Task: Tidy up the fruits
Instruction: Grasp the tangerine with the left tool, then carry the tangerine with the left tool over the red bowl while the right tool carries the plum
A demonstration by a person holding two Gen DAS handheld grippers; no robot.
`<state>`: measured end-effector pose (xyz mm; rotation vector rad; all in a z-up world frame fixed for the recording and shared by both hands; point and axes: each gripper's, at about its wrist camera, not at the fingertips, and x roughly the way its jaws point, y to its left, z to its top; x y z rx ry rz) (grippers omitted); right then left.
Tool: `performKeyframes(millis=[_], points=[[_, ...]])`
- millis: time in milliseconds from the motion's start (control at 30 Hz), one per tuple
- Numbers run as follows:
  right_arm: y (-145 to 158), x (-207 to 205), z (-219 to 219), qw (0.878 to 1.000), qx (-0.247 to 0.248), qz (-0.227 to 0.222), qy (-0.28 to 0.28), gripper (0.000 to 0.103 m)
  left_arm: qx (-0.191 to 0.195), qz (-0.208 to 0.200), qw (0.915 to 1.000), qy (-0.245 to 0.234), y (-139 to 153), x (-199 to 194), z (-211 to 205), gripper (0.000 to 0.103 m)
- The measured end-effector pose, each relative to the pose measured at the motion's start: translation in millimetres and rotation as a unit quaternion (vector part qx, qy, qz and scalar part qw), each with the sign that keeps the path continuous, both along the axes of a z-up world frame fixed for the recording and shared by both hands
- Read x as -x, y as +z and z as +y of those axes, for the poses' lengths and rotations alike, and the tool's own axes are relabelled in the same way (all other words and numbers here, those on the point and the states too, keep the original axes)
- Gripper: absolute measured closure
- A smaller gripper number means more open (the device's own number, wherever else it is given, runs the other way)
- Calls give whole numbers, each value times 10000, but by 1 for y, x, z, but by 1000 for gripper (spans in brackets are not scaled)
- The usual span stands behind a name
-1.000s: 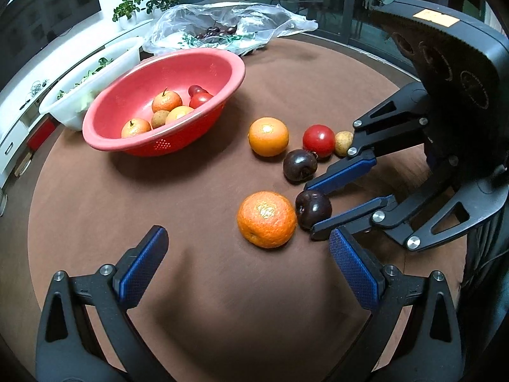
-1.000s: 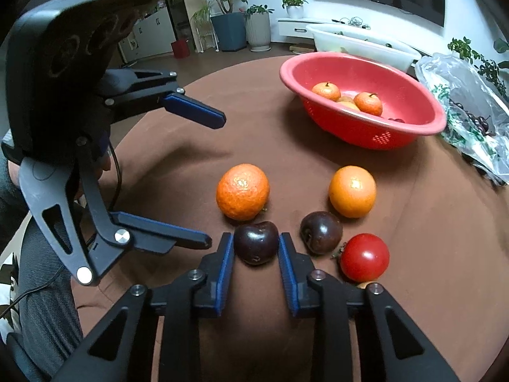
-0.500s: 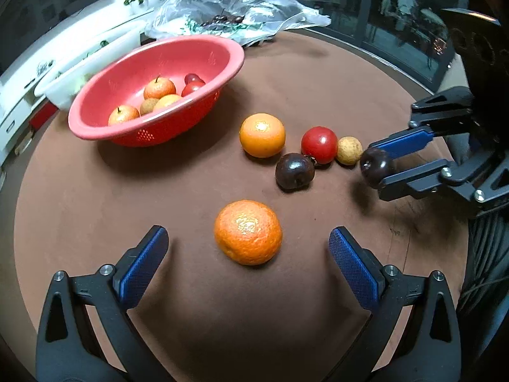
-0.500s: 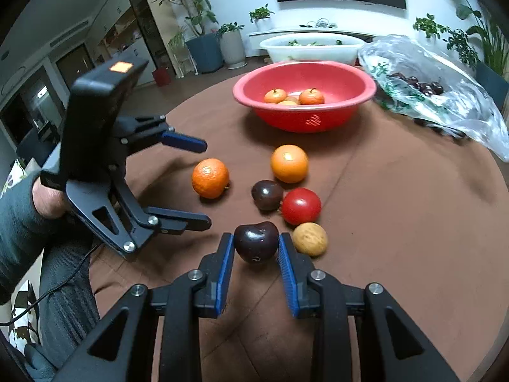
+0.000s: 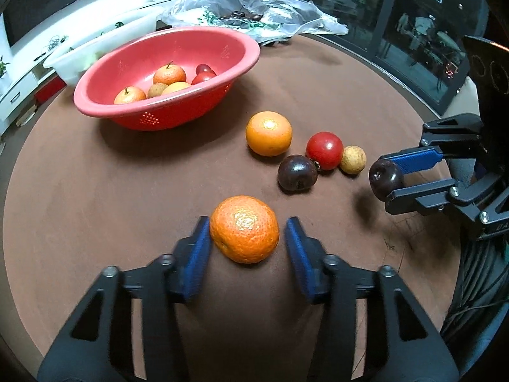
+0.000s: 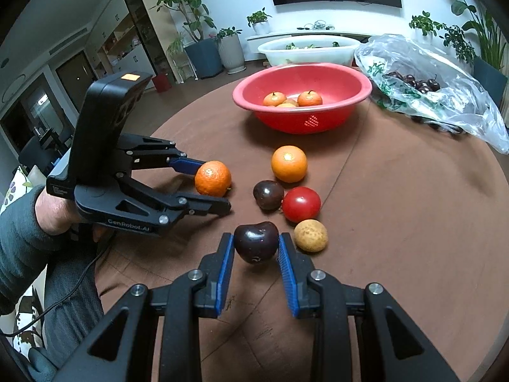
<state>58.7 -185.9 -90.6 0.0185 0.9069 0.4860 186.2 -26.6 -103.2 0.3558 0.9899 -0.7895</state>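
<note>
My left gripper (image 5: 245,242) has just been closing its jaws around the rough mandarin (image 5: 244,229), which sits on the brown table (image 5: 95,191) between the blue pads; the left pad looks to touch the skin, but on the right side I see a thin gap, so the fingers are not yet clamped on it. My right gripper (image 6: 256,251) is clamped on a dark plum (image 6: 256,242) and holds it a little above the cloth, just beside a small tan fruit (image 6: 310,235). Near them lie a red tomato (image 6: 301,203), a second dark plum (image 6: 268,194) and a smooth orange (image 6: 289,163), close together in a loose group. The red basket (image 6: 302,89) stands farther back on the table with several small fruits inside. Behind it are a white tub (image 6: 305,49) and a clear plastic bag (image 6: 429,86) with cherries.
</note>
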Motion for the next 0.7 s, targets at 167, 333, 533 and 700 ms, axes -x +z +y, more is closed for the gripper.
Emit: performKeyframes(millis=[167,333,533,700], points=[[-1,-2,1,10000,7,19,-2,71,63,-9,9998,173,0,1,3,66],[-1,-4,0,10000,-13,-1,-51,72,107,13,9994,337,-1,3,8,66],[1,-7,-1,10000,-13,-22,-94,72,319,25,9974,646,6,6,21,66],[2,-11,-3,9999,-24,-20,-164,72,536,8,9956,768,18,9,27,66]])
